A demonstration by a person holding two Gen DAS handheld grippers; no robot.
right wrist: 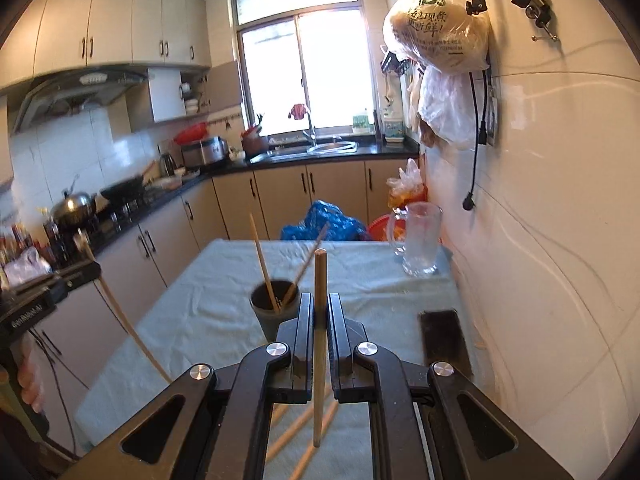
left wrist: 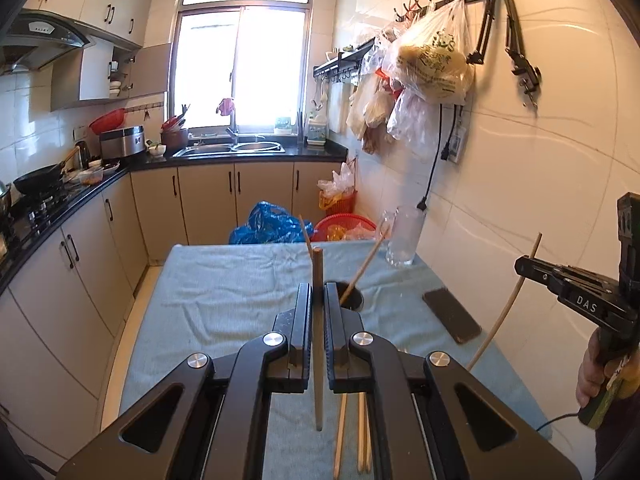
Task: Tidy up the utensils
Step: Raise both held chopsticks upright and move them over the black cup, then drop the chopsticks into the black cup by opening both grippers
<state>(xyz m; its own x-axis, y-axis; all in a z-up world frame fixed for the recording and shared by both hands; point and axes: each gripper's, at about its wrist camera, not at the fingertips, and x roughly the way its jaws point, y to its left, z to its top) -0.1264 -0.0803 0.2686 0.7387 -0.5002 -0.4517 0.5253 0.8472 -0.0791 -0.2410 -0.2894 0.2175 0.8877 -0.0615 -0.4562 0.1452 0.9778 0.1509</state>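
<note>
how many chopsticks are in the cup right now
2. Both stand in the dark cup on the cloth: one leans left, the other leans right. Each tool also holds one, and more lie on the cloth, partly hidden.

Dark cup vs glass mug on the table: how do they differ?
The dark cup is opaque; the glass mug is clear. The dark cup holds two chopsticks; the glass mug looks empty. The glass mug has a handle; none shows on the dark cup. Both stand upright on the blue cloth.
</note>
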